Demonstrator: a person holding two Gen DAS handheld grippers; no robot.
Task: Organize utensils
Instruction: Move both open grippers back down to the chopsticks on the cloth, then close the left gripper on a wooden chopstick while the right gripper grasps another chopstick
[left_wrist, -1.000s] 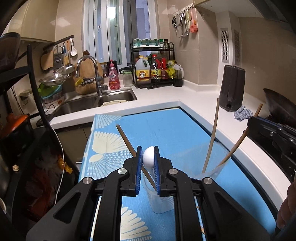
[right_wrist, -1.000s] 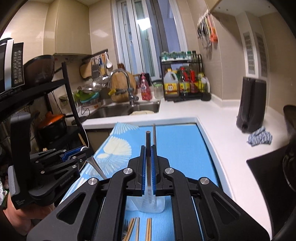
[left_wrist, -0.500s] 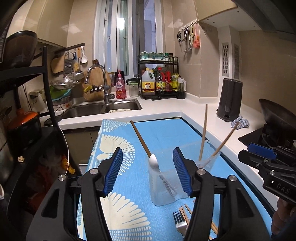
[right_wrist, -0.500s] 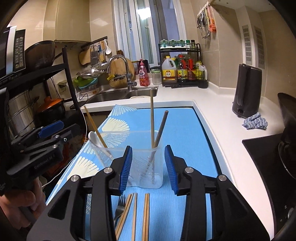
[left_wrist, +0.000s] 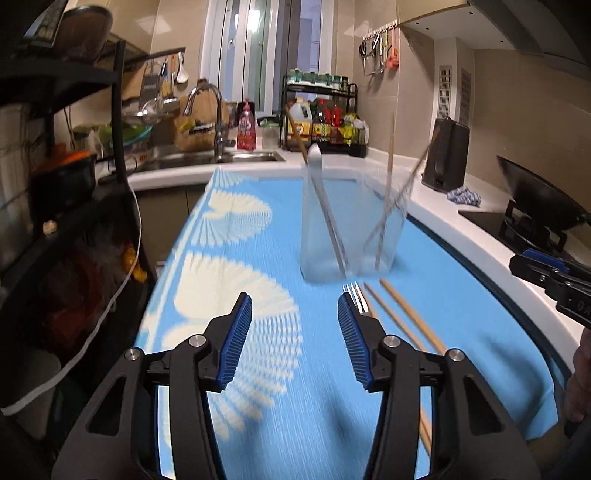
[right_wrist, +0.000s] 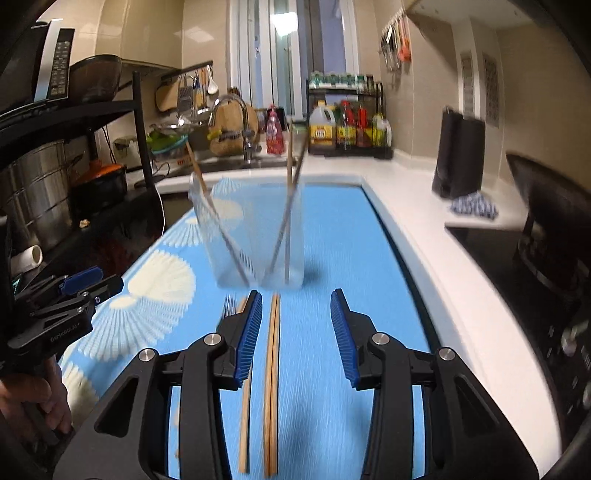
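A clear plastic container stands on the blue patterned cloth. It holds a wooden-handled spoon and two leaning chopsticks. A fork and loose chopsticks lie on the cloth in front of it. My left gripper hovers short of the container; its jaws are closing with nothing between them. My right gripper hangs over the loose chopsticks; its jaws are opening, and a pair lies on the cloth below the gap, untouched.
A sink with a tap and a rack of bottles line the back counter. A black appliance, a checked rag and a wok on the hob are to the right. A black shelf unit stands left.
The left gripper let go of the spoon and the right gripper let go of a chopstick, both now standing in the container. Both grippers opened, drew back and sank toward the near cloth.
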